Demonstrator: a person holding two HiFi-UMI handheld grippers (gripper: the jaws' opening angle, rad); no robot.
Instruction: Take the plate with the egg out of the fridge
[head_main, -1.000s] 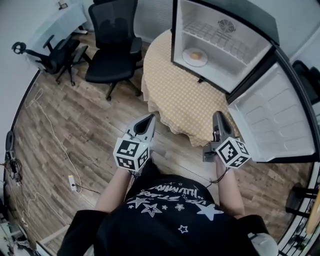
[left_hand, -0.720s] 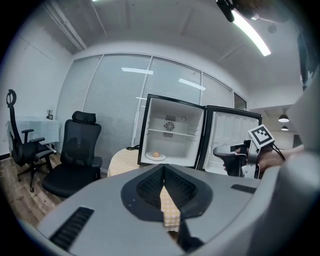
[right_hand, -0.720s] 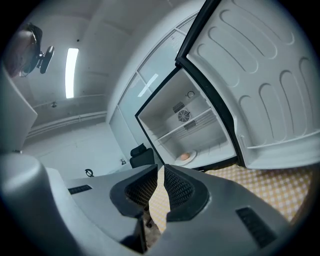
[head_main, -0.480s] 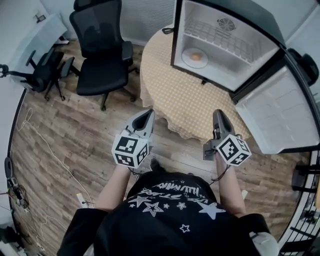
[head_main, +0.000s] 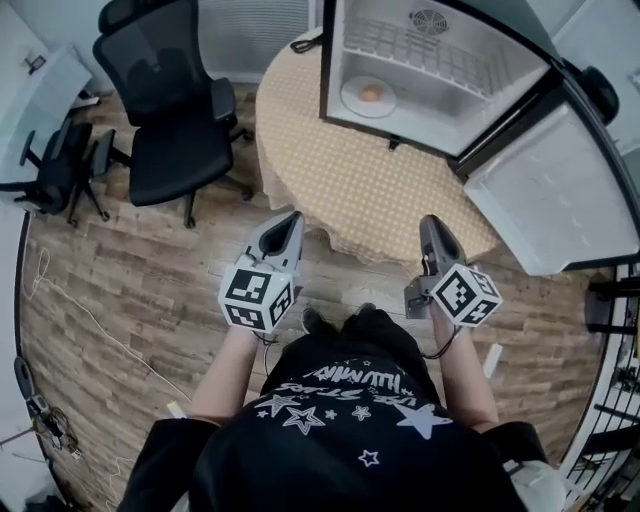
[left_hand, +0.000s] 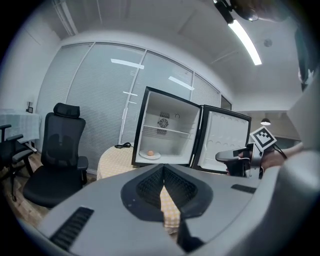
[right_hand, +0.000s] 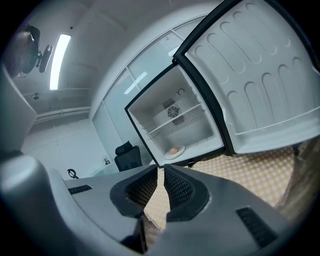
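**Both grippers closed and empty, short of the table; plate with egg low in the open fridge**

In the head view we hold the left gripper (head_main: 289, 220) and the right gripper (head_main: 433, 224) over the wooden floor (head_main: 130, 280), just before the near edge of the round table (head_main: 350, 190). They are well apart from each other. In the left gripper view the jaws meet at their tips, and only checked cloth shows behind the slit below them. In the right gripper view the jaws stand almost together with a thin slit, and nothing is between them.

The fridge (head_main: 490, 85) stands on the table with its opening turned toward us. The plate (head_main: 352, 104) lies on the bottom of the fridge, in the left part, and the egg (head_main: 371, 93) lies on its middle. A wire shelf (head_main: 420, 55) runs above it, with free height between the two. The door (head_main: 560, 190) is swung wide to the right and reaches out past the table's edge. Between the grippers and the fridge we see only bare cloth. A black office chair (head_main: 170, 110) stands near the table on the left, apart from it.

The fridge hides the back of the table, and the picture edge cuts off the fridge top. Our own body covers the floor below the grippers. We cannot tell whether the plate touches the left wall.
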